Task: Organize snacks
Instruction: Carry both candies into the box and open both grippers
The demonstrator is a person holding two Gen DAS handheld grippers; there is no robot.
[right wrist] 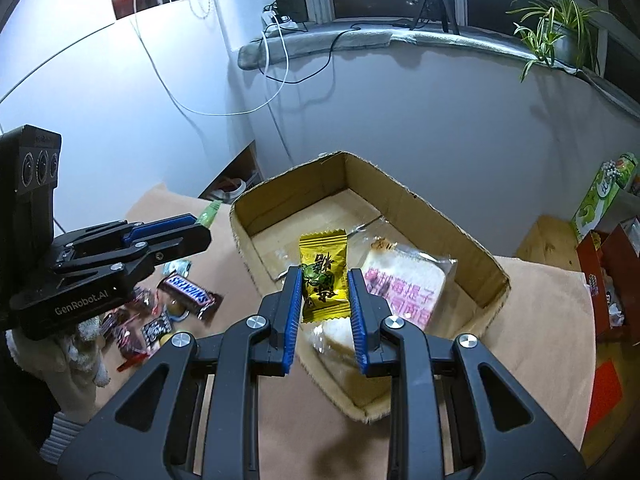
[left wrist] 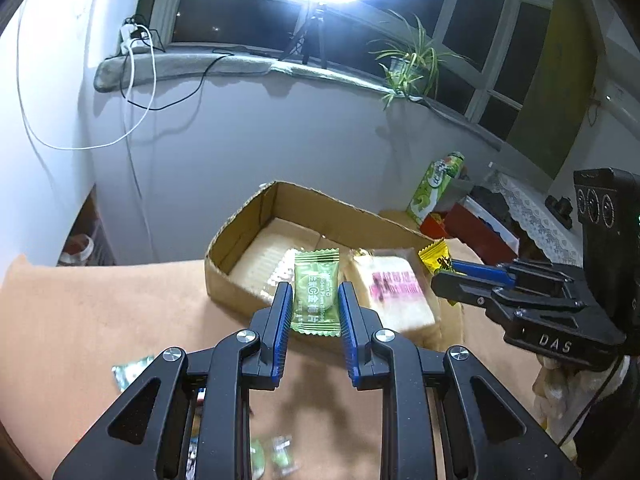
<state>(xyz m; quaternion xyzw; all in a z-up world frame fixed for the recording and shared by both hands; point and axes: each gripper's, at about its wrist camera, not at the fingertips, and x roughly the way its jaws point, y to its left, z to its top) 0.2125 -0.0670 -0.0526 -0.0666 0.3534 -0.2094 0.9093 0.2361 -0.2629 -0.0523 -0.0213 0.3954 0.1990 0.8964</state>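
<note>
A tan-covered table (right wrist: 540, 320) carries an open cardboard box (right wrist: 440, 216), seen from both wrist cameras. Inside the box lies a bagged slice of bread (right wrist: 404, 284) with pink printed characters, too blurred to read; the left view also shows a pale ridged packet (left wrist: 260, 264) on the box floor, which the right view does not make out. The left tool (left wrist: 316, 304) is clamped on a green candy (left wrist: 317, 292) marked "Plum Slices" among Chinese characters, held over the near edge of the box. The right tool (right wrist: 325, 292) is clamped on a yellow candy (right wrist: 323, 276) bearing black characters and a green figure, held above the box beside the bread. Each tool appears side-on in the other's camera: "GenRobot.AI" reads on the left one, "DAS" on the right one. Only the right view shows the loose pile on the table left of the box, among it a Snickers bar (right wrist: 190, 294) and red wrappers (right wrist: 128, 336). A green carton (left wrist: 434, 188) stands beyond the box, its print unreadable. A potted plant (right wrist: 556, 36) sits on the windowsill.
</note>
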